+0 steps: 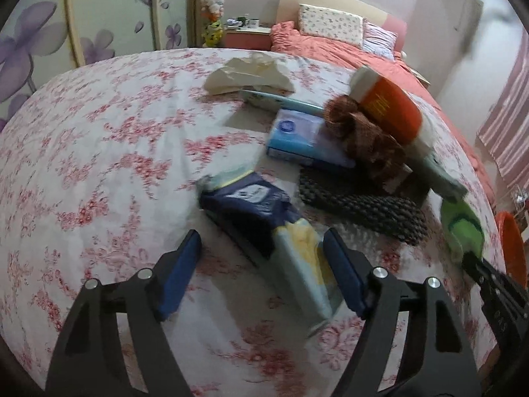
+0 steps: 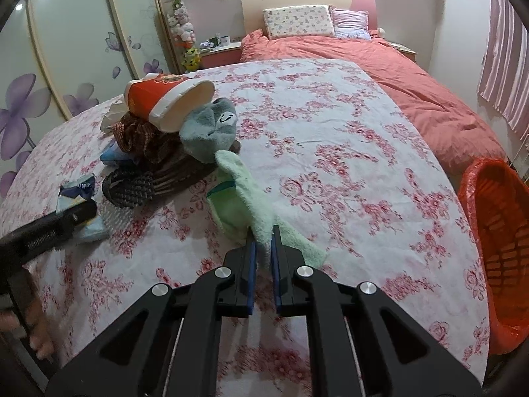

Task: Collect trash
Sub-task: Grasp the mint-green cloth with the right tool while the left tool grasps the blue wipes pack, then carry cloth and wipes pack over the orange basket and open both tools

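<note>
**Right now: green sock pinched, wrapper between open fingers**

Right gripper (image 2: 263, 243) clamped on a light green sock (image 2: 251, 198) above the floral tablecloth (image 2: 347, 132), orange bin (image 2: 496, 231) off its right edge. Left gripper (image 1: 263, 264) spread wide around a dark blue wrapper (image 1: 251, 205), not touching. Nearby, tipped orange paper cup (image 2: 165, 102) atop the pile; print unreadable.

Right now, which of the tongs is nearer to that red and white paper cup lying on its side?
Right. The right tongs grip a green fuzzy sock that trails up toward the red and white paper cup; the left tongs sit open farther back, by a dark blue wrapper.
</note>
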`<action>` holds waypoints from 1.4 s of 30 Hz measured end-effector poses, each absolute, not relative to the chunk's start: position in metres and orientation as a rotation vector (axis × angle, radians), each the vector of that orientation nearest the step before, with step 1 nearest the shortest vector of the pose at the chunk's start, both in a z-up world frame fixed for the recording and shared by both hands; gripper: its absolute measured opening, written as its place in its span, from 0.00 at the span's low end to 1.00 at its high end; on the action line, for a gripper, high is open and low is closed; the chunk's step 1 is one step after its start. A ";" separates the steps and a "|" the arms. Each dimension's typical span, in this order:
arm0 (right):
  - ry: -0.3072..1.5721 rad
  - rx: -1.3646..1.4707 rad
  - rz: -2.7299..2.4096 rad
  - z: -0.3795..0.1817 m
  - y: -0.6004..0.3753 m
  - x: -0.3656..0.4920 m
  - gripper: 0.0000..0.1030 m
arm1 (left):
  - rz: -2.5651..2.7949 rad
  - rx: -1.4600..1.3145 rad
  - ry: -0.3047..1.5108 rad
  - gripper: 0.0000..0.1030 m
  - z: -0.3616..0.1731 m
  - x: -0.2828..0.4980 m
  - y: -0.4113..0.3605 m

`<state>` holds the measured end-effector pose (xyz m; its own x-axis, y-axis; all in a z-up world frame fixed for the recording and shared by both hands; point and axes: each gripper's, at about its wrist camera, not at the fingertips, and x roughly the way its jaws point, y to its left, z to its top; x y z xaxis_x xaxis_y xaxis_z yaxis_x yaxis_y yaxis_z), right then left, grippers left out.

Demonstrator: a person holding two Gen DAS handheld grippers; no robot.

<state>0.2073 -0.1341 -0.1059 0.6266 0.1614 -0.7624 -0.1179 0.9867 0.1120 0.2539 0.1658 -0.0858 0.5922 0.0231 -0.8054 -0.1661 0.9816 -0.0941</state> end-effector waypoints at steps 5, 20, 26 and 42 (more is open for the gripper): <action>0.878 0.028 0.150 -0.106 -0.132 0.211 0.09 | 0.077 -0.084 0.924 0.53 -0.086 0.255 0.158; 0.866 0.069 0.040 -0.107 -0.159 0.219 0.09 | 0.106 -0.092 0.903 0.54 -0.087 0.258 0.190; 0.867 0.077 0.045 -0.107 -0.159 0.218 0.09 | 0.098 -0.130 0.895 0.54 -0.086 0.256 0.193; 0.869 0.119 0.063 -0.109 -0.165 0.218 0.09 | 0.071 -0.183 0.883 0.54 -0.087 0.255 0.204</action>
<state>0.2179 -0.1647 -0.1085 0.6443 0.1036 -0.7577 -0.0068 0.9915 0.1298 0.2550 0.2036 -0.0866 0.6339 -0.0135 -0.7733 -0.1371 0.9821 -0.1295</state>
